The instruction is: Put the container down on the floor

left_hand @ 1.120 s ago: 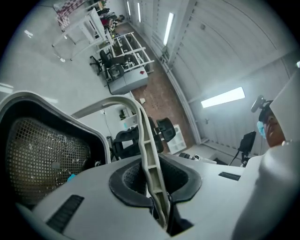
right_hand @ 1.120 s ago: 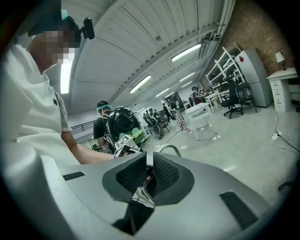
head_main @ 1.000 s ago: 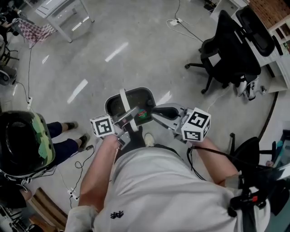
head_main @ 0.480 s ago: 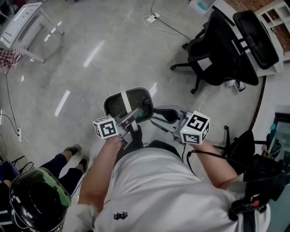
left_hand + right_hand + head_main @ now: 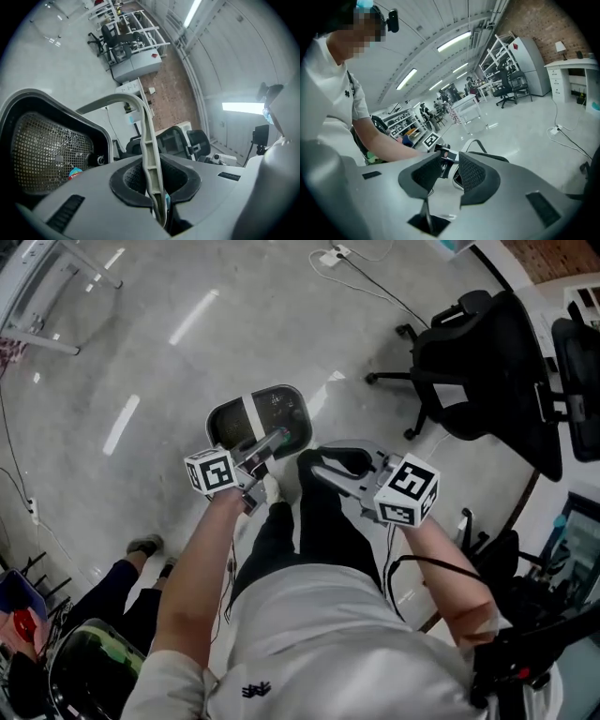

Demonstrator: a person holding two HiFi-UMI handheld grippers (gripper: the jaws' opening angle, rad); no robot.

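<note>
Change: over the last second I watched the container [image 5: 281, 416] come away from the body, out ahead of the legs, over open floor [image 5: 178, 352]; the office chair [image 5: 487, 371] now sat well to the right of it.
Left gripper [image 5: 270, 442]: its jaws had just been closing a little further, and I read them as clamped on the pale handle [image 5: 149, 150], which ran straight up between the pads.
Right gripper [image 5: 317, 463]: jaws a little apart with nothing between them; it rode just beside the container, not touching it as far as I could tell.
Container position: it hung from the handle under my left gripper, tilted, and I judged it not yet on the floor.
Contents: through the left gripper view I saw dark mesh walls and one small red-and-blue item [image 5: 75, 173] lying against the mesh; I could not tell what it was. The rest looked nearly empty.
Meaning: the carry seemed over and the lowering in hand; the spot below looked free of cables.
Bystander: a helmeted person [image 5: 94, 667] crouched at lower left, well apart from the drop spot.
Next, as I judged it: sink the left gripper until the base sat flat, then part the jaws.
</note>
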